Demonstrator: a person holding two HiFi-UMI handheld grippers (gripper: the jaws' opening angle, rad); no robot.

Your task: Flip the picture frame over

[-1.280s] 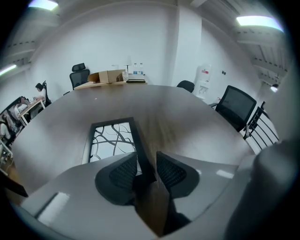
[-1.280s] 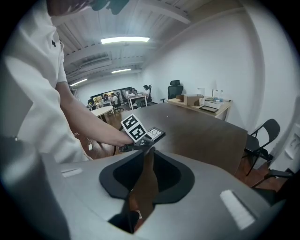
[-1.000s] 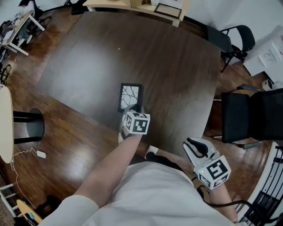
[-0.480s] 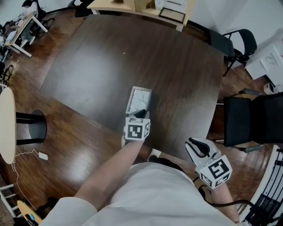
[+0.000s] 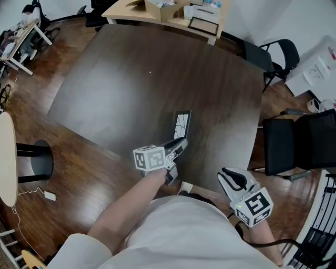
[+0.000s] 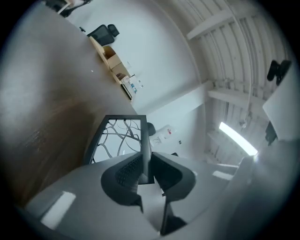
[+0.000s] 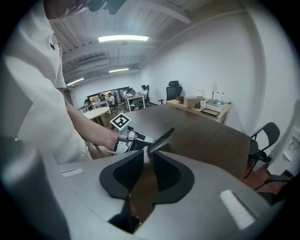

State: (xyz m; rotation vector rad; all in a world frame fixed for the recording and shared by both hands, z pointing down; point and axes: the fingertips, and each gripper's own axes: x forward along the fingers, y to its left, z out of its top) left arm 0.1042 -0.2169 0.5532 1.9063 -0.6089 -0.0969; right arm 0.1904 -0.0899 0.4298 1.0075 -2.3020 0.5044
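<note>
Nearest of all, a white sleeve (image 5: 105, 231) is seen running up from the near edge toward the table; to the right of it, the right gripper (image 7: 144, 155) is held low and near, off the table's near edge; its jaws are brought almost together and nothing is caught between them; its marker cube is turned up toward the head camera.

Further out, the left gripper (image 5: 179, 145) is stretched over the near part of the dark wooden table (image 5: 121, 79), and it's got a firm bite: the jaws are closed on the near edge of the picture frame (image 6: 117, 140), the thin black rim pinched between the two pads; the frame is tipped up on its side, so that from the head view it is seen nearly edge-on, its face with the white branch pattern turned to the left; whether its lower edge touches the tabletop cannot be told.

To the right of the table, a black chair (image 5: 294, 142) is parked; a second black chair (image 5: 278, 52) is seen by the far right corner; against the far edge a light wooden desk (image 5: 126, 7) is set, loaded with boxes and a small dark-framed item (image 5: 203, 24); at the far left, the rim of a pale round table (image 5: 5, 152) is just caught.
</note>
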